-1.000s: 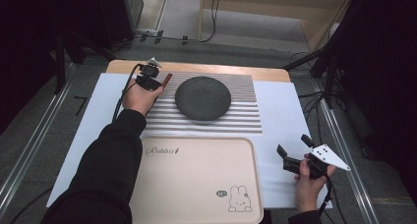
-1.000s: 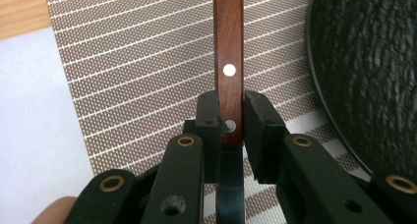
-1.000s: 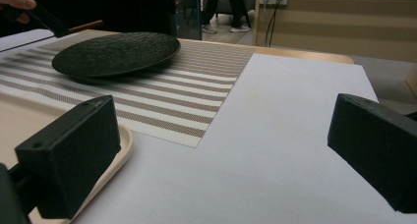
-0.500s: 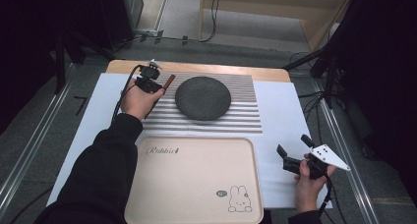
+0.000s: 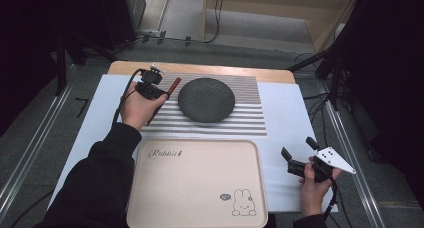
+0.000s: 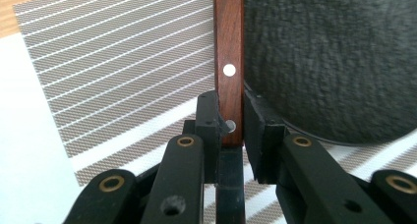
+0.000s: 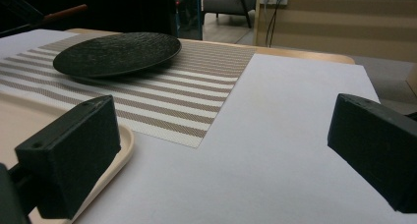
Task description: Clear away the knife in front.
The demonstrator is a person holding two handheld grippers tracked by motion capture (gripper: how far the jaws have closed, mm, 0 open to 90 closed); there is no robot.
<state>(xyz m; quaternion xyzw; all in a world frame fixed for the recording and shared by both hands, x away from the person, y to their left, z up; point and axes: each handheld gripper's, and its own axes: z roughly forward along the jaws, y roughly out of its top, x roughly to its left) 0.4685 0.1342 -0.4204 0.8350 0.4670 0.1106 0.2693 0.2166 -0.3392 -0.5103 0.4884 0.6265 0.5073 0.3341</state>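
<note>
A utensil with a red-brown wooden handle (image 5: 172, 86) (image 6: 228, 62) lies aslant just left of a round black plate (image 5: 206, 99) (image 6: 334, 52) on the striped placemat (image 5: 245, 119). My left gripper (image 5: 161, 93) (image 6: 230, 121) is shut on the riveted handle near its lower end, and a dark part of the utensil runs down between the jaws. Far off in the right gripper view, the handle (image 7: 66, 11) sticks up behind the plate (image 7: 118, 53). My right gripper (image 5: 298, 148) (image 7: 221, 145) hovers open over the white sheet at the near right, with nothing between its jaws.
A beige tray (image 5: 195, 183) (image 7: 19, 116) with a rabbit print lies at the near edge, left of the right gripper. A white sheet (image 5: 295, 118) covers the table under the placemat. The wooden tabletop's far edge (image 5: 200, 68) shows beyond it.
The left hand has shifted slightly toward me with the utensil in its jaws. The right gripper has stayed where it was.
</note>
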